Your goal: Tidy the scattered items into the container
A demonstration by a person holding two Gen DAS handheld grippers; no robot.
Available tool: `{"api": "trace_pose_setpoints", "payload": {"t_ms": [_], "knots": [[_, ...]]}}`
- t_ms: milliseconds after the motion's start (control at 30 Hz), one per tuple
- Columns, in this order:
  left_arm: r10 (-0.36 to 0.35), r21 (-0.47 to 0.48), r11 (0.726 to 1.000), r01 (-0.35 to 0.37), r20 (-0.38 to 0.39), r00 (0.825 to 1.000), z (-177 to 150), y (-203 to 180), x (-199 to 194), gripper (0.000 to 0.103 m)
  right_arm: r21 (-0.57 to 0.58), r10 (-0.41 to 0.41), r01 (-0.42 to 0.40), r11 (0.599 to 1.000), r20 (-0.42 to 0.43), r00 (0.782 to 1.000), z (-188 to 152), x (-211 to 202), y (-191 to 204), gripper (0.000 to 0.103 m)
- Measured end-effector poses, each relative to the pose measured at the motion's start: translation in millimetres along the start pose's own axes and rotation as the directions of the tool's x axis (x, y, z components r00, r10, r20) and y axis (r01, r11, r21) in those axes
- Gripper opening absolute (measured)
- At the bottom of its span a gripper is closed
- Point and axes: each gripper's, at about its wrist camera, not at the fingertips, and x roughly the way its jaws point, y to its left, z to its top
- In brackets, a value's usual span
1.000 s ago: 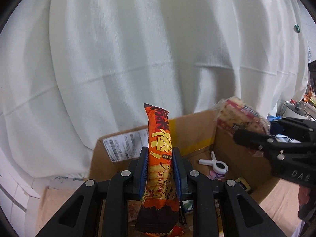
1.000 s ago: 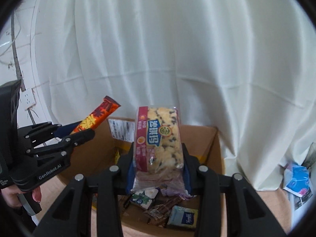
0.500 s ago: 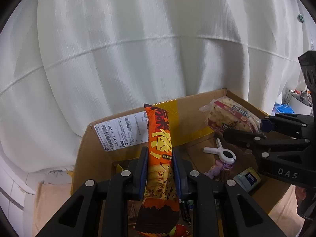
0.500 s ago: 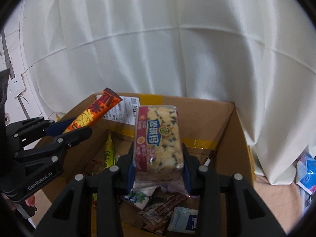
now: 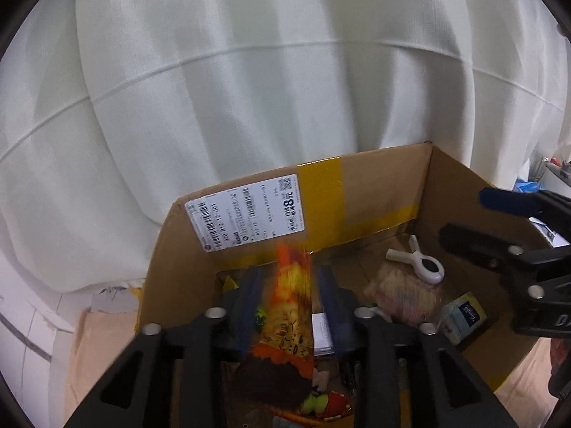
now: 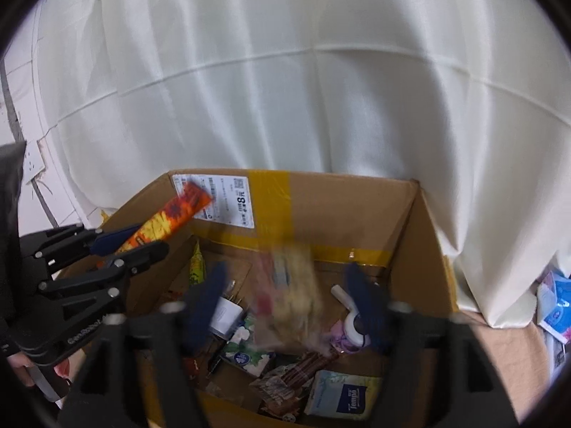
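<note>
An open cardboard box (image 5: 357,192) (image 6: 357,207) stands against a white curtain, holding several small items. My left gripper (image 5: 291,285) (image 6: 142,240) is open over the box's left side; the orange snack bar (image 5: 291,306) (image 6: 167,217) sits blurred between its spread jaws, apparently slipping free. My right gripper (image 6: 289,285) (image 5: 474,217) is open over the box's right side. The cracker packet (image 6: 292,292) (image 5: 399,292) is blurred between its wide jaws, falling into the box.
Inside the box lie a white clip (image 5: 424,264) (image 6: 349,317), a tissue pack (image 6: 344,396) (image 5: 464,315), a white charger (image 6: 228,317) and other wrappers. More packets (image 6: 553,306) lie on the floor at right. A wall socket (image 6: 32,160) is at left.
Both grippers have moved down over the box and opened. The snack bar and the cracker packet, held firmly before, now blur loose between the jaws and drop.
</note>
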Motion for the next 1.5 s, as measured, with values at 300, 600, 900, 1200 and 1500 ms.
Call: {"api": "trace_pose_setpoints", "payload": {"t_ms": [300,600,900,1200,1500], "knots": [[0.011,-0.022,1.000,-0.011,0.031,0.999,-3,1,-21,0.103,0.047,-0.026,0.023,0.999,0.062,0.998,1,-36,-7,0.103],[0.047,-0.129,0.991,-0.034,0.102,0.994,-19,20,-64,0.103,-0.018,-0.164,0.166,0.986,0.081,0.983,-1,-68,11,0.103],[0.103,-0.171,0.984,-0.058,0.264,0.959,-34,30,-156,0.103,-0.015,-0.194,0.204,0.979,0.241,0.951,-4,-156,41,0.103],[0.080,-0.204,0.979,-0.003,0.369,0.926,-71,26,-203,0.103,-0.037,-0.148,0.171,0.985,0.342,0.928,-43,-212,70,0.103],[0.105,-0.139,0.989,-0.055,0.383,0.918,-116,1,-195,0.103,-0.004,-0.132,0.141,0.990,0.320,0.938,-89,-194,72,0.103]]}}
